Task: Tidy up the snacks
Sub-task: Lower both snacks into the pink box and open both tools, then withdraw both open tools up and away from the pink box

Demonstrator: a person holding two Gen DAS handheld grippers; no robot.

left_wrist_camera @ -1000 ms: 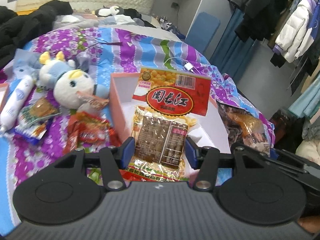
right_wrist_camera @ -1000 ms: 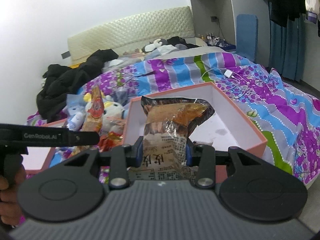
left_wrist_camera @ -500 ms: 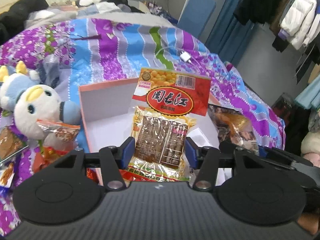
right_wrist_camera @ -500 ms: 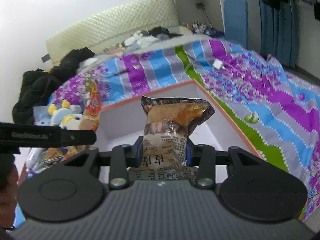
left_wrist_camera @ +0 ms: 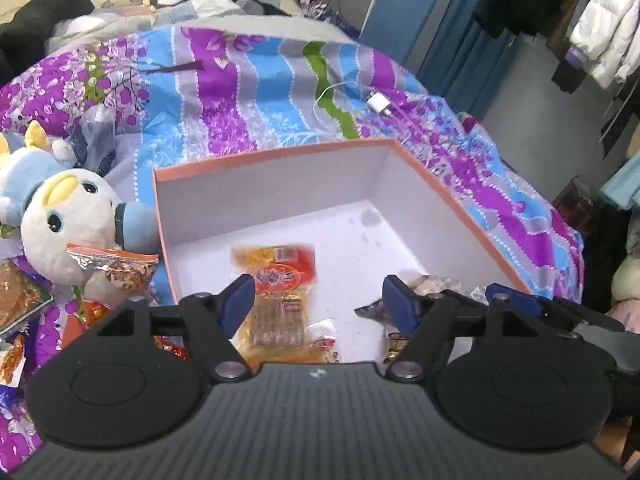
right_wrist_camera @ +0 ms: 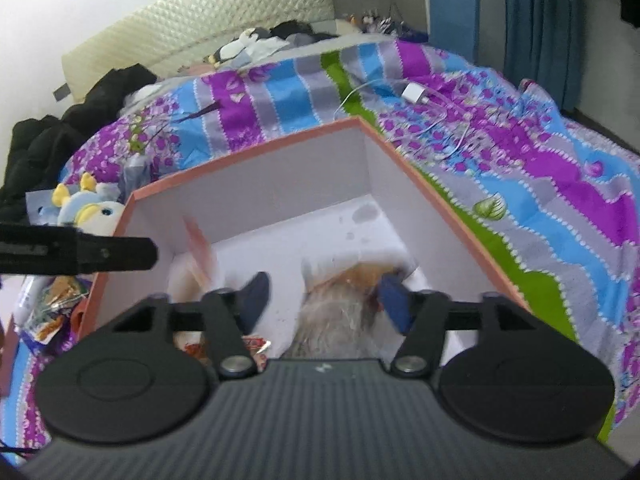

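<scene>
Hovering wide open and empty over the orange-rimmed white cardboard box [left_wrist_camera: 452, 200], left gripper [left_wrist_camera: 318, 300] and right gripper [right_wrist_camera: 322, 296] risk snagging the blurred red-and-yellow snack packet [left_wrist_camera: 280, 300] or brown crinkly bag [right_wrist_camera: 340, 312] below when pulling out.

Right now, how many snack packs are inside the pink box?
3 that I can make out: the red and yellow pack on the pink box floor, a brown pack dropping at the right gripper, and a small wrapper near the front. The grippers may hide more.
</scene>
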